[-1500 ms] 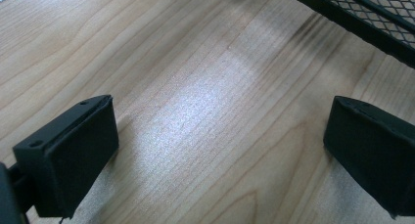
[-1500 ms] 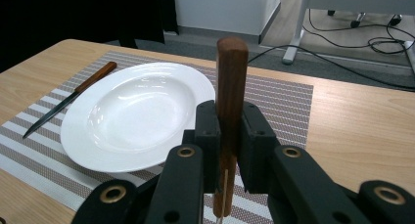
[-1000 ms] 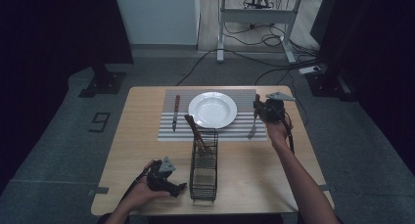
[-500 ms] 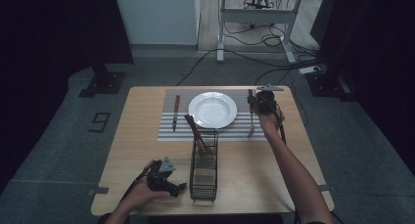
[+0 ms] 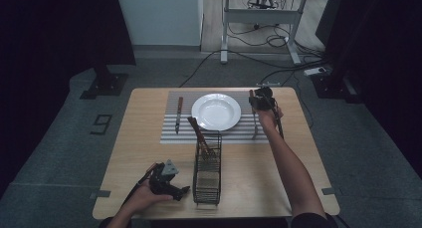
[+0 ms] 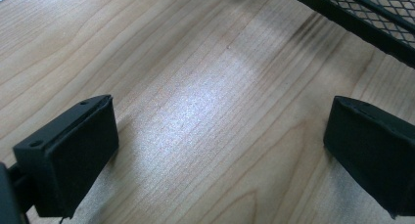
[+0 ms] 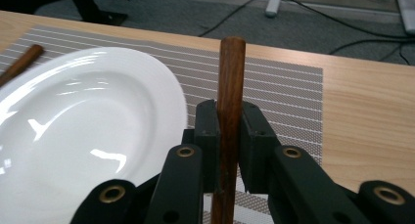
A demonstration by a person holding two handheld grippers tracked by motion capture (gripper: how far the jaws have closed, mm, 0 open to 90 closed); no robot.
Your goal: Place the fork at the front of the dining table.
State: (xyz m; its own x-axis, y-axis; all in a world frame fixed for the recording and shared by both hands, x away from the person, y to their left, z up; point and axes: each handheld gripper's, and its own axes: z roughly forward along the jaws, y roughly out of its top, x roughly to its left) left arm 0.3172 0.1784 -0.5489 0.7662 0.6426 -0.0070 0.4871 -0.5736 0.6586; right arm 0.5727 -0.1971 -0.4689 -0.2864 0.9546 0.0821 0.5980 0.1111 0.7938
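Between right gripper (image 7: 230,136) fingers (image 7: 208,136), wooden handle (image 7: 231,87) upright, clamped

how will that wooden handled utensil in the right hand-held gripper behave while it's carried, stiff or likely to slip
Probably stiff: the wooden handle runs straight through the right hand-held gripper, whose jaws press it from both sides. Its round, smooth-looking shaft could swivel or slide in the grip. On the placemat beside the plate it might roll a little.

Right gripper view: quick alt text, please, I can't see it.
The right gripper is shut on a brown wooden handle that stands upright between its black jaws. A white plate sits left of it on a grey striped placemat on the wooden table.
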